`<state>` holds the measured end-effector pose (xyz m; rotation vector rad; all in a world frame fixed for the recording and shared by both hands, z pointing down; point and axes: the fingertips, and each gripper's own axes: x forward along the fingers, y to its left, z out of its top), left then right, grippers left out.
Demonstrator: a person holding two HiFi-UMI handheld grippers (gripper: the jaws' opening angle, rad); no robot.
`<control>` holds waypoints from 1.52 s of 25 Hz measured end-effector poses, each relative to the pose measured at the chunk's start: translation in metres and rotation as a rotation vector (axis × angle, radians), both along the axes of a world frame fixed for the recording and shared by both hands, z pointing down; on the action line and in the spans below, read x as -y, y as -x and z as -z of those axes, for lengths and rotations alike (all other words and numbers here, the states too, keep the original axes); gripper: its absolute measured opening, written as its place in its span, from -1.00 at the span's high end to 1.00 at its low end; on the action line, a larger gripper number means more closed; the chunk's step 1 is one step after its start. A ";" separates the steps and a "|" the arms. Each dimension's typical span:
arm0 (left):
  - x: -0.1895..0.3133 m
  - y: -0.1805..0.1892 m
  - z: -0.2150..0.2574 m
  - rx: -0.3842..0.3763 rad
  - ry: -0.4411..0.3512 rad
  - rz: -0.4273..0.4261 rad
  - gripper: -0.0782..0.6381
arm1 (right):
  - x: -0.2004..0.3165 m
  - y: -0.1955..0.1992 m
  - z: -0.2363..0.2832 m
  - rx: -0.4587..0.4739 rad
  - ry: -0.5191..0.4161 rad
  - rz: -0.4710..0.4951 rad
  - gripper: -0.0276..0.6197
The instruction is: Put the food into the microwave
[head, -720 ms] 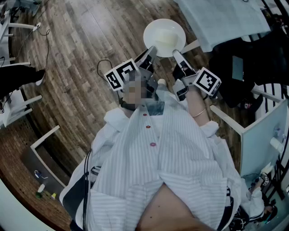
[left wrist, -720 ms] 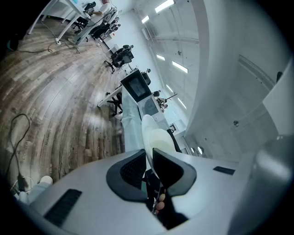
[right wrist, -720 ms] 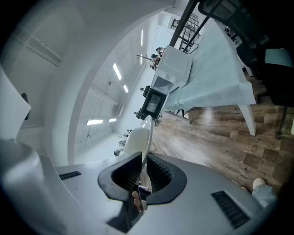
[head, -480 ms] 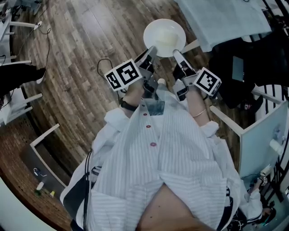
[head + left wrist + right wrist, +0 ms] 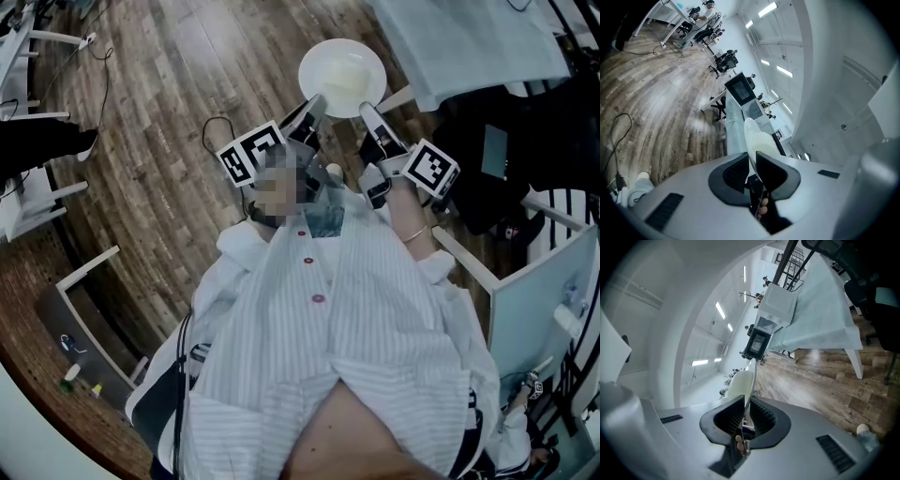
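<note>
A white plate (image 5: 341, 77) holding pale food is carried above the wood floor in front of the person. My left gripper (image 5: 316, 105) is shut on the plate's near-left rim, and my right gripper (image 5: 366, 111) is shut on its near-right rim. In the left gripper view the plate (image 5: 753, 138) stands edge-on between the dark pads of that gripper (image 5: 753, 166). The right gripper view shows the plate's rim (image 5: 741, 384) pinched the same way by the gripper (image 5: 746, 412). A microwave (image 5: 740, 90) with a dark door stands ahead in the left gripper view, and the microwave (image 5: 758, 342) also appears in the right gripper view.
A table with a pale green cloth (image 5: 469, 37) stands at the upper right. A dark chair with clothing (image 5: 511, 155) is at the right. A black cable (image 5: 214, 141) lies on the wood floor. White desk legs (image 5: 28, 202) and a white frame (image 5: 89, 286) stand at the left.
The view has shifted slightly; floor items at the left slid down and left. Both grippers keep their hold on the plate, which stays in the same place ahead of the person.
</note>
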<state>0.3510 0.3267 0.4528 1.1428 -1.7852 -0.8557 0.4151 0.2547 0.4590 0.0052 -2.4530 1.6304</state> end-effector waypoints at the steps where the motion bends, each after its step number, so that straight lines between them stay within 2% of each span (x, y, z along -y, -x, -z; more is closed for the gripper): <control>1: 0.000 0.000 -0.001 0.000 0.003 0.002 0.64 | 0.001 0.000 -0.001 -0.003 0.000 0.003 0.76; 7: 0.005 0.012 -0.005 -0.001 0.010 0.008 0.64 | 0.007 0.004 -0.017 -0.097 0.048 -0.027 0.76; 14: 0.023 0.054 -0.008 -0.010 0.006 -0.025 0.64 | 0.023 0.042 -0.021 -0.110 0.052 -0.062 0.76; 24: 0.052 0.147 -0.004 -0.004 0.012 -0.092 0.64 | 0.046 0.132 -0.016 -0.102 0.045 -0.118 0.76; 27: 0.055 0.187 -0.004 0.003 0.013 -0.104 0.64 | 0.049 0.178 -0.010 -0.044 0.009 -0.096 0.76; 29: 0.058 0.209 -0.004 0.005 0.011 -0.111 0.64 | 0.050 0.200 -0.010 -0.041 0.018 -0.104 0.76; 33: 0.059 0.215 0.000 0.022 0.003 -0.120 0.64 | 0.052 0.200 -0.013 -0.067 0.042 -0.140 0.76; 38: 0.059 0.223 0.001 0.047 -0.003 -0.123 0.64 | 0.052 0.209 -0.013 -0.036 0.030 -0.131 0.76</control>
